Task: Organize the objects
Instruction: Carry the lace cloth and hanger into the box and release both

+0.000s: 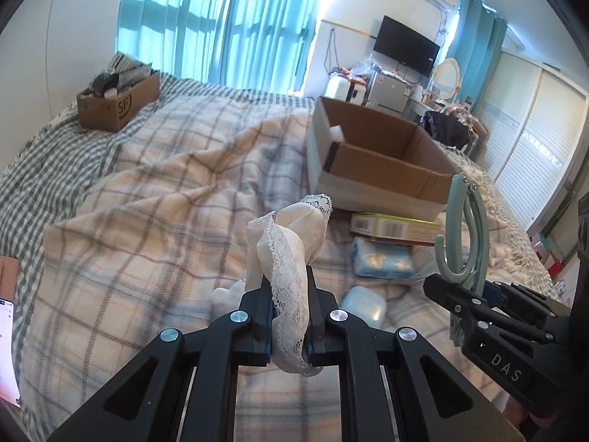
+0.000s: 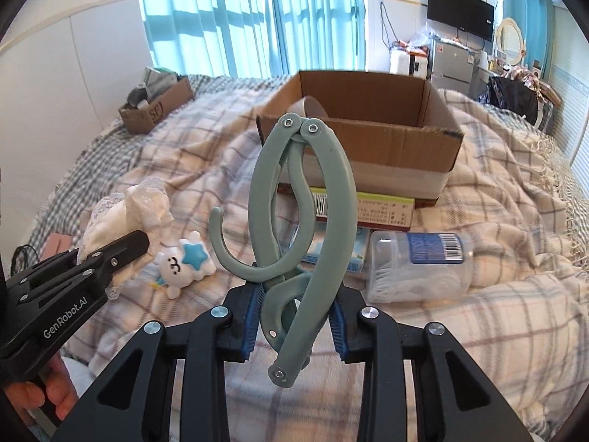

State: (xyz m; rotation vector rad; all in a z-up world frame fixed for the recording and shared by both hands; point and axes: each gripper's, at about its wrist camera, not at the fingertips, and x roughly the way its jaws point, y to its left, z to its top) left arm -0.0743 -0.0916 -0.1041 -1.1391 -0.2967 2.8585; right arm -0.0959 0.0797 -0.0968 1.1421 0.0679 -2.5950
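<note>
Cloth (image 1: 291, 258), soft and limp, is clamped mid-bundle by left gripper (image 1: 289, 309); hanger (image 2: 302, 221), rigid and light, is gripped low by right gripper (image 2: 294, 313).

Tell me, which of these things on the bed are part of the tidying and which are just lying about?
In the job:
left gripper holding white lace cloth
right gripper holding folded green hanger
open cardboard box

Probably waiting their turn:
star toy
clear bottle
flat carton

Left gripper (image 1: 289, 316): clamped on lace cloth (image 1: 291, 254). Right gripper (image 2: 298, 316): clamped on folding hanger (image 2: 305, 199), right of cloth.
</note>
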